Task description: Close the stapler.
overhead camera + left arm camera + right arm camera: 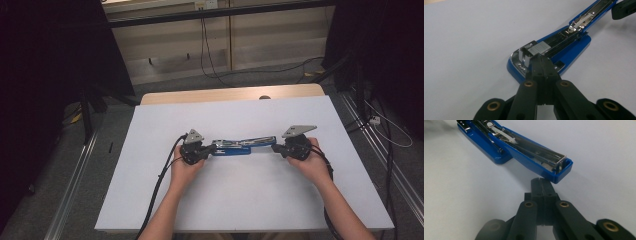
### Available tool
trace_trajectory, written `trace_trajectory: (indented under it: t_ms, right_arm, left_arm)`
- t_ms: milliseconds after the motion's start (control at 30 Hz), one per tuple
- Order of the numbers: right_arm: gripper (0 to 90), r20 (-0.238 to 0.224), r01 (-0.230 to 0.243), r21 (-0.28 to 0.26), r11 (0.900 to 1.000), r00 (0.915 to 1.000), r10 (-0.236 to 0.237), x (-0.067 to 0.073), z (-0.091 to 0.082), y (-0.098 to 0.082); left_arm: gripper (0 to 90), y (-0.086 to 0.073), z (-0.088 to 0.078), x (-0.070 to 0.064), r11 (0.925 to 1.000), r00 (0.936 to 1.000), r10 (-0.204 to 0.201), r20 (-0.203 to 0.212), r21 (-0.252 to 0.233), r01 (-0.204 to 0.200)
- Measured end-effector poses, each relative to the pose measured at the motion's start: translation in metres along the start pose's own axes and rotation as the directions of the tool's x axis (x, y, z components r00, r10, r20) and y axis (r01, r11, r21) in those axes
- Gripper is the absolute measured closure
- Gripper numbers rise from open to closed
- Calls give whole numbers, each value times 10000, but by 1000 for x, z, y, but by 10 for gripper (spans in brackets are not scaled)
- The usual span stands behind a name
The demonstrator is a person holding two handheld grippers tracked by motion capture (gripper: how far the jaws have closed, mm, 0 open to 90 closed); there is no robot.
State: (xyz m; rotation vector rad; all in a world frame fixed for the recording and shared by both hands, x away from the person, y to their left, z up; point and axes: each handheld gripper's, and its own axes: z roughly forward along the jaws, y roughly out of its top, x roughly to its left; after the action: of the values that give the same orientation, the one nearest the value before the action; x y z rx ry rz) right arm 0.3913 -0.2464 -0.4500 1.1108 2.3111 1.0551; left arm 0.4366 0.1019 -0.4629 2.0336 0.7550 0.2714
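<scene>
High view looks down from above; both gripper views sit low and close, sharing the stapler (243,145) from opposite ends.

No legible text or labels anywhere.

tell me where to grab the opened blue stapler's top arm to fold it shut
Probably at the free end of the top arm, where the right gripper sits, shut and just short of its tip. That arm is swung open and stretches away from the base. Its blue sides are narrow and parallel, so come in from the end with one jaw on each long side, avoiding the exposed metal channel.
</scene>
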Motion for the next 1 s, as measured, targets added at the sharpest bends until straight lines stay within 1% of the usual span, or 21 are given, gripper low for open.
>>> trace_trajectory:
  t_ms: [67,133,233,300,367,400,600,700,767,800,833,900,933,1000]
  right_arm:
    - [900,-25,-51,-151,9999,10000,51,0,0,0]
    - [900,-29,-147,-197,9997,9999,147,-1,1,0]
    - [900,-7,-156,-203,9997,9999,156,-1,1,0]
    - [900,-27,-261,-312,9992,9997,260,-1,1,-1]
    - [900,175,-201,-191,9996,9996,204,-2,2,-1]
    - [900,141,-236,-128,9996,9996,237,-3,2,-2]
    - [900,3,-446,-647,9969,9990,448,-4,0,-1]
    - [900,-18,-435,-660,9969,9991,435,-3,0,0]
    - [900,-90,-419,-685,9968,9991,413,-2,1,0]
    - [900,-143,-457,-686,9966,9989,449,-1,1,0]
    - [900,-210,-435,-718,9965,9989,421,0,2,-1]
    - [895,-204,-392,-701,9968,9991,379,2,3,-2]
    - [878,-248,-418,-734,9964,9989,401,3,3,-2]
    - [852,-341,-576,-810,9950,9979,550,4,3,-3]
  left_arm:
    - [900,0,0,0,10000,10000,17,-14,-27,-17]
    - [900,0,0,0,10000,10000,0,-3,-34,0]
    - [900,0,1,1,10000,10000,-14,36,-60,14]
    - [900,0,1,0,10000,10000,-9,13,-33,9]
    - [900,0,1,0,10000,10000,-15,29,-55,15]
    - [900,0,1,0,10000,10000,-18,19,-38,18]
    - [900,0,0,0,10000,10000,-7,5,-19,7]
    - [900,0,-1,1,9999,9999,111,-114,31,-111]
    - [900,0,-1,2,10000,10000,-51,29,22,51]
    - [900,-1,-1,2,9997,9996,-236,133,-25,236]
    - [900,-1,-1,2,9997,9995,-252,185,-48,253]
    - [900,0,-1,2,9993,9984,-361,440,-110,366]
    - [894,0,-2,1,9988,9980,-434,462,-186,443]
    - [871,2,-4,0,9974,9958,-604,683,-354,629]
